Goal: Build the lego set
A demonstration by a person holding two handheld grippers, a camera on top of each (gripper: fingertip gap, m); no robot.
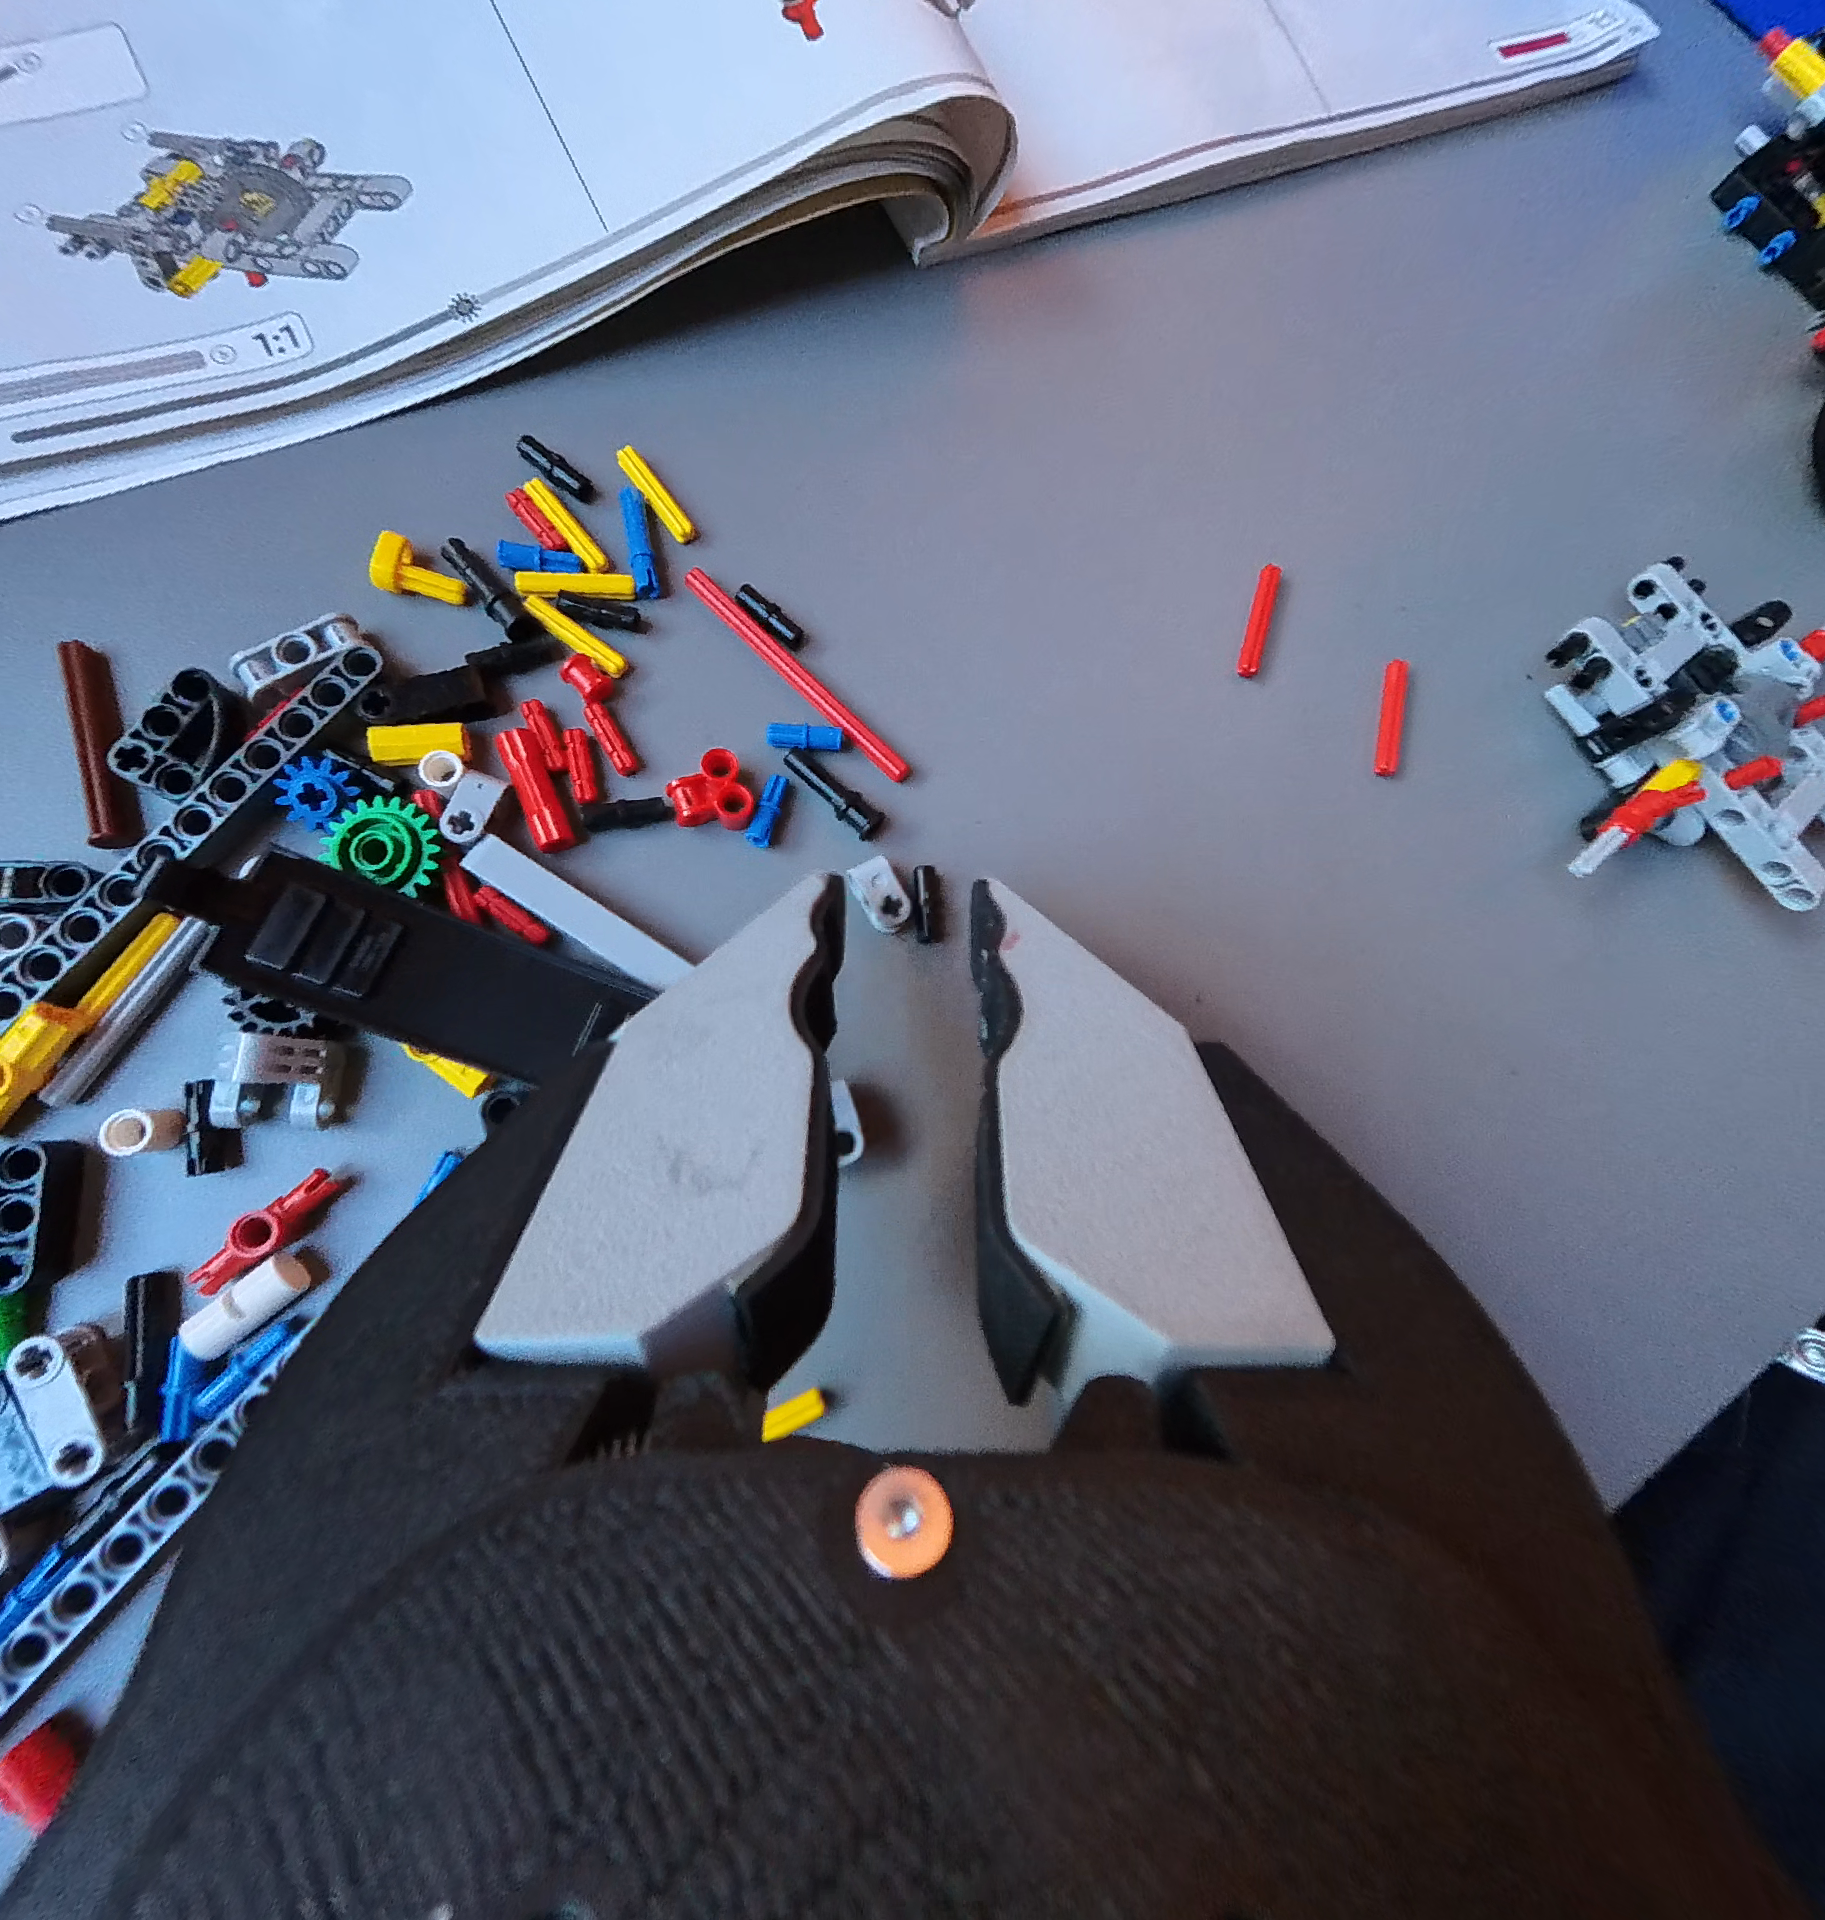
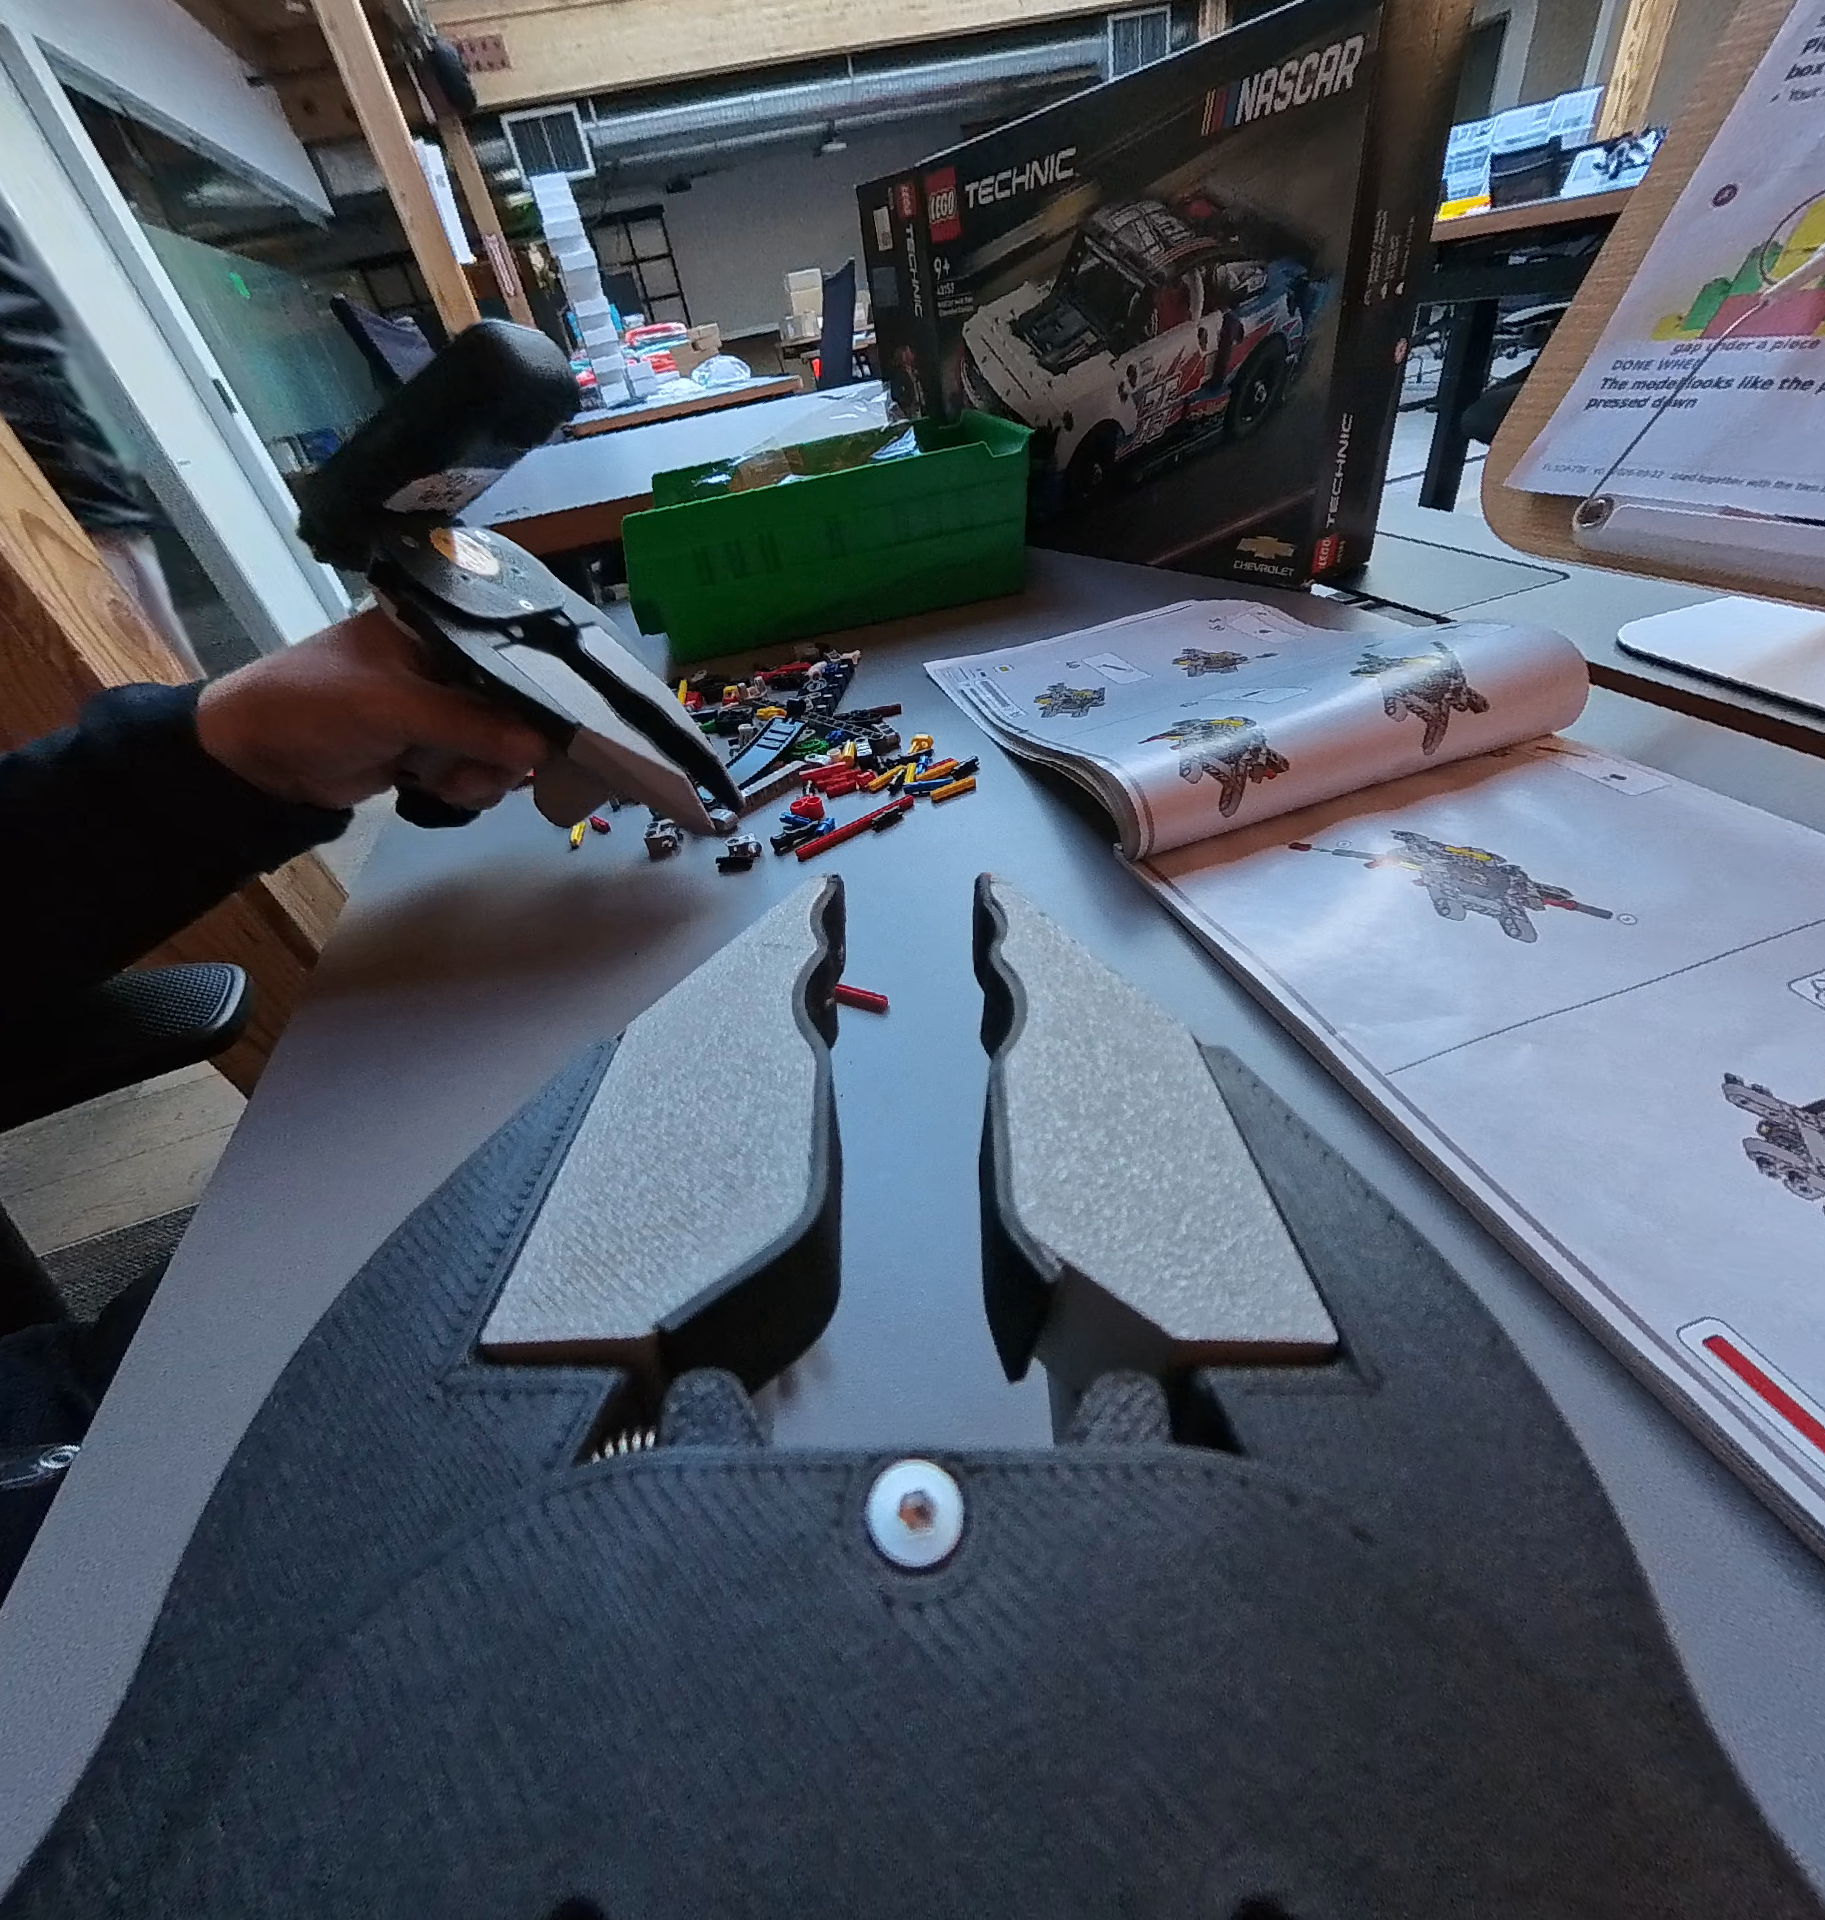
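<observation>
My left gripper is open, low over the grey table. A small light grey connector and a short black pin lie on the table just past its fingertips, and neither pad presses on them. In the right wrist view, a hand holds the left gripper with its tips down at the near edge of the parts pile. My right gripper is open and holds nothing. A short red axle lies on the table below it, close to its left finger.
A pile of loose parts lies left, with a long red axle. Two short red axles and a grey part-built model lie right. An open instruction booklet, a green bin and a box stand behind. One gripper's finger ends stand about 20 centimeters off the other's. The long red axle is about 5 centimeters from my left fingertips and 20 centimeters from my right. Look for it in the right wrist view too.
</observation>
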